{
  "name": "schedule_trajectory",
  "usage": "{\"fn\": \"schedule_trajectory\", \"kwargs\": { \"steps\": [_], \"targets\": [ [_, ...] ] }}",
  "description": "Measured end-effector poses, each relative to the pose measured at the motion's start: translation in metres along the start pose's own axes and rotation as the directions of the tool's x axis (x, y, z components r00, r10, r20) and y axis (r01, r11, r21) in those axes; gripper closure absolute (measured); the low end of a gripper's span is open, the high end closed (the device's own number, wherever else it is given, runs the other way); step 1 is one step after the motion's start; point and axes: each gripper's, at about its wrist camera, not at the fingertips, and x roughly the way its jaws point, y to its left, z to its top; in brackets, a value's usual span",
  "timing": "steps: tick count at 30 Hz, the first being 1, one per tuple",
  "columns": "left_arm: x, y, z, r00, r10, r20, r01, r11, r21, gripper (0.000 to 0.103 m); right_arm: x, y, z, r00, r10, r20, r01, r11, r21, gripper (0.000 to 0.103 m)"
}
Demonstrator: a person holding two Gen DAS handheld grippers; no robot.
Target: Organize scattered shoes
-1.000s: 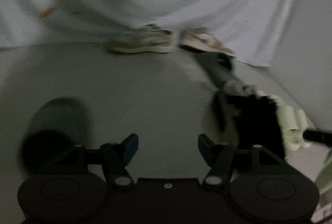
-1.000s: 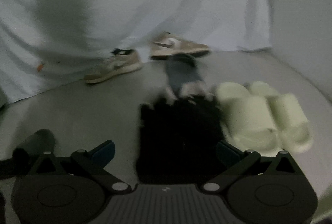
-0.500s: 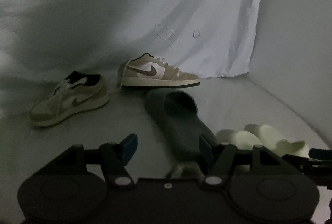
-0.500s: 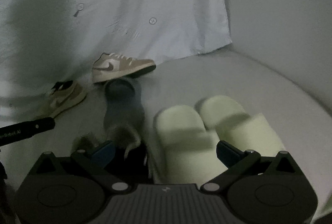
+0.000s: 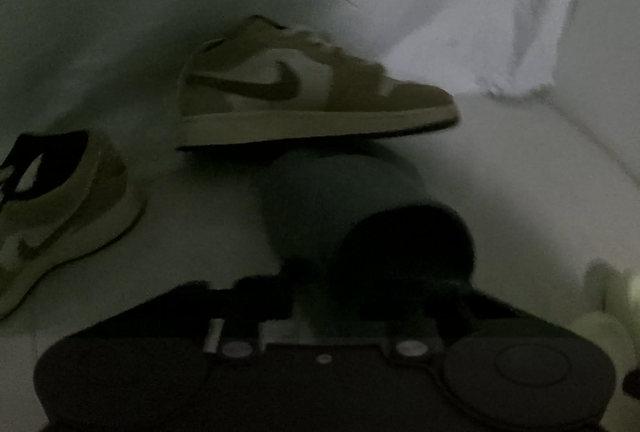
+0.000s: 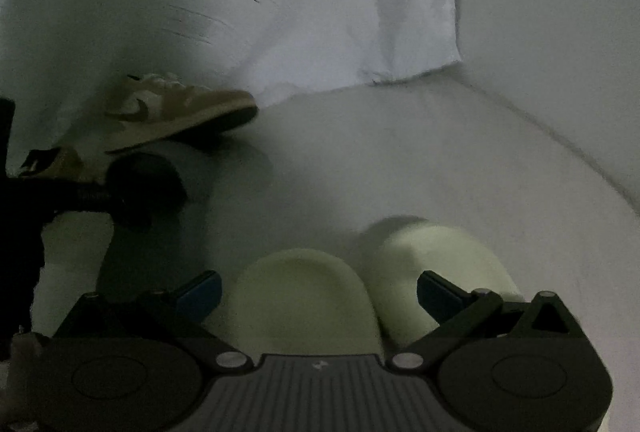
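In the left wrist view a dark grey slipper [image 5: 340, 200] lies toe away from me, its black opening between the fingers of my left gripper [image 5: 360, 288]. The fingers are dark and blurred, so their grip is unclear. Just beyond the slipper stands a tan and cream sneaker [image 5: 312, 92], side on. Its mate [image 5: 68, 208] lies at the left edge. My right gripper [image 6: 318, 286] is open just above a pair of pale green slides [image 6: 304, 304]. In the right wrist view the left gripper [image 6: 80, 192] reaches the dark slipper [image 6: 144, 184] from the left.
A white sheet [image 6: 320, 12] with small prints hangs behind the sneakers. A pale wall [image 6: 560, 32] runs along the right side and meets the grey floor [image 6: 400, 172]. The scene is dim.
Both grippers moved forward and down. The left one closed in on the dark slipper, which now fills the space between its fingers. The right one came low over the pale green slides.
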Motion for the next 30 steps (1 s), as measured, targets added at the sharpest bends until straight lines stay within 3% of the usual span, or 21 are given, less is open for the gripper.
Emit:
{"fn": "schedule_trajectory", "kwargs": {
  "steps": [2, 5, 11, 17, 21, 26, 30],
  "targets": [
    [-0.014, 0.006, 0.0, 1.0, 0.016, 0.024, -0.015, 0.999, -0.04, 0.094, -0.002, -0.001, 0.0, 1.0, 0.017, -0.001, -0.017, 1.0, 0.012, 0.0],
    [-0.061, 0.02, 0.008, 0.995, 0.0, 0.104, 0.014, 0.991, -0.136, 0.091, -0.011, 0.004, -0.001, 0.999, 0.029, 0.019, -0.029, 0.999, -0.014, 0.0],
    [-0.154, 0.036, -0.013, 0.979, -0.007, 0.203, 0.038, 0.988, -0.151, 0.092, -0.047, 0.014, -0.005, 0.995, 0.06, 0.077, -0.058, 0.998, -0.029, 0.0],
    [-0.248, 0.069, -0.089, 0.968, 0.072, 0.239, -0.021, 0.978, -0.209, 0.092, -0.098, 0.03, -0.023, 0.987, 0.11, 0.118, -0.102, 0.992, -0.068, 0.0],
    [-0.302, 0.098, -0.172, 0.972, 0.143, 0.186, -0.083, 0.952, -0.296, 0.092, -0.126, 0.038, -0.044, 0.983, 0.149, 0.108, -0.136, 0.984, -0.113, 0.0],
    [-0.316, 0.118, -0.234, 0.978, 0.167, 0.126, -0.119, 0.94, -0.318, 0.092, -0.171, 0.058, -0.083, 0.98, 0.177, 0.09, -0.155, 0.965, -0.213, 0.0],
    [-0.318, 0.145, -0.28, 0.984, 0.154, 0.094, -0.108, 0.922, -0.373, 0.092, -0.203, 0.079, -0.115, 0.983, 0.161, 0.089, -0.135, 0.96, -0.246, 0.0]
  ]
}}
